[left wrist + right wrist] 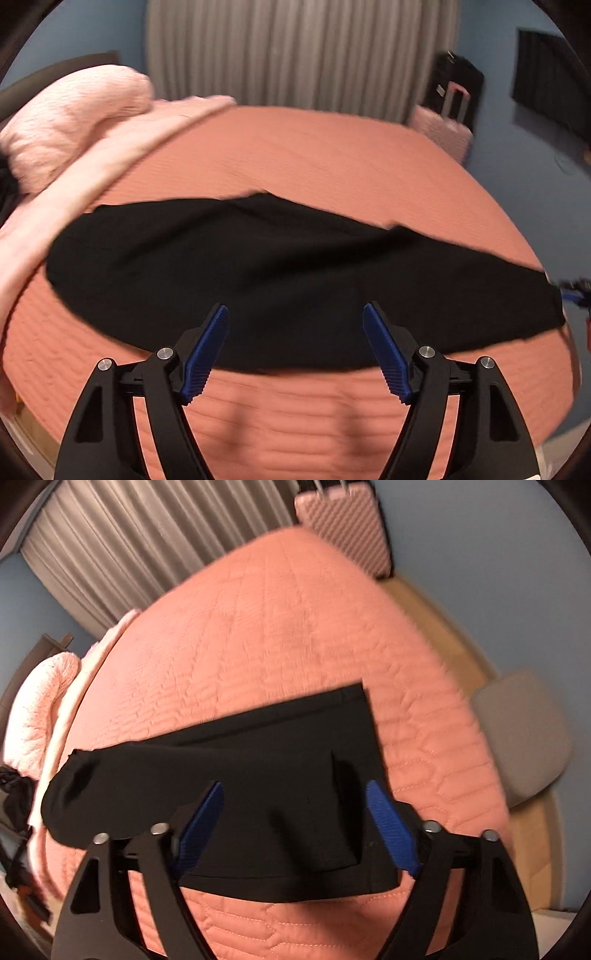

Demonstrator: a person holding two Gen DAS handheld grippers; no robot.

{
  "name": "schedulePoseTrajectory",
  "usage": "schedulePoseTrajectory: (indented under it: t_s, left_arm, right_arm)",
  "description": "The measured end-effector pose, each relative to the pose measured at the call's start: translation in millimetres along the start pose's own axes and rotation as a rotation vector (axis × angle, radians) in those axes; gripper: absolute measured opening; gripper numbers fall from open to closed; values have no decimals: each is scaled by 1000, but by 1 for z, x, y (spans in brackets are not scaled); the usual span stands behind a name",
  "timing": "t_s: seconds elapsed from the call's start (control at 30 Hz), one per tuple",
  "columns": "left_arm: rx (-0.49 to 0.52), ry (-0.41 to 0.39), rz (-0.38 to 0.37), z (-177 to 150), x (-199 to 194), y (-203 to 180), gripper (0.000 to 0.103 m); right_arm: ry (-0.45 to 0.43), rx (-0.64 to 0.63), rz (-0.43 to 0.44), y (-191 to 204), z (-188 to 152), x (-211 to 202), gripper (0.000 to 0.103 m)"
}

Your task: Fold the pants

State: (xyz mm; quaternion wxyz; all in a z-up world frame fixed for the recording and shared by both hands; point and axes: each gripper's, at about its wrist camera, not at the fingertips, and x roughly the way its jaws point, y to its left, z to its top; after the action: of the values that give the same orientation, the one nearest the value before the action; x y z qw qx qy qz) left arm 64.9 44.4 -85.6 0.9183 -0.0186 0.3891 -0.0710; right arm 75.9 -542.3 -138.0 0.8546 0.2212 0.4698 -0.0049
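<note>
**Hovering over black pants, both claws empty**

Going left to right: pink blanket (70,122) heaped at the far left edge of the coral bedspread (295,155). Black pants (258,280) laid flat across it, long axis running left–right, straight ahead of the left gripper (295,332). Blue pads (207,354) spread wide, gripping nothing, poised over the near long edge. Farther right, right gripper (295,812) likewise splayed and empty, directly above one end of the pants (295,782), where a layer lies doubled over. Probably closer to the cloth than the left. Likely next: pinching both ends of the near edge and carrying it across the long axis.
</note>
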Motion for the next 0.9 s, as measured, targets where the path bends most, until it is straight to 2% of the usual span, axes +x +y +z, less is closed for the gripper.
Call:
schedulePoseTrajectory:
  t_s: [0.03,0.07,0.1,0.13,0.17,0.23,0.33,0.37,0.4,0.43,0.47,0.53,0.57,0.6,0.63,0.7,0.77,0.83,0.9]
  left_arm:
    - [19,26,-21,-2,5,-15,73]
    - [35,54,-57,-5,9,-31,73]
    - [43,73,-81,-7,13,-41,73]
    - [54,90,-101,-9,13,-51,73]
    - [66,104,-104,-10,15,-60,73]
    - [77,119,-97,-10,19,-65,73]
    - [75,93,-80,-7,14,-64,73]
    - [74,83,-71,-7,11,-63,75]
    - [70,79,-61,-5,13,-59,76]
    - [64,78,-53,-1,19,-57,77]
    - [52,80,-46,-1,21,-52,77]
    - [36,97,-40,-2,25,-48,77]
    - [36,107,-30,-3,32,-46,77]
    - [40,121,-13,-3,38,-44,77]
    - [47,130,3,-3,42,-42,77]
    - [67,154,45,-4,50,-32,77]
    - [93,158,93,0,57,-19,77]
    - [85,145,114,5,60,-1,77]
    - [63,135,136,11,63,22,77]
  right_arm:
    - [28,8,26,-2,0,6,65]
    - [53,10,41,-3,-2,13,54]
    - [70,7,40,-2,-3,18,49]
    - [82,-1,54,0,-3,22,28]
    - [82,-21,62,6,-1,21,19]
    - [21,-103,60,29,8,1,12]
    - [-277,-318,120,87,22,-89,12]
    - [-323,-375,102,98,21,-105,12]
    - [-338,-435,60,102,19,-113,12]
    - [-287,-434,37,94,19,-105,12]
    - [-170,-357,10,67,18,-81,12]
    - [-12,-221,-71,21,6,-38,12]
    - [60,-175,-80,3,-7,-15,13]
    - [86,-162,-99,-4,-18,-4,14]
    - [98,-164,-119,-6,-25,5,21]
    - [42,-158,-138,-1,-31,2,32]
    - [-16,-148,-252,2,-36,-12,72]
    - [-122,-171,-373,10,-40,-38,74]
    - [-214,-161,-390,26,-40,-61,74]
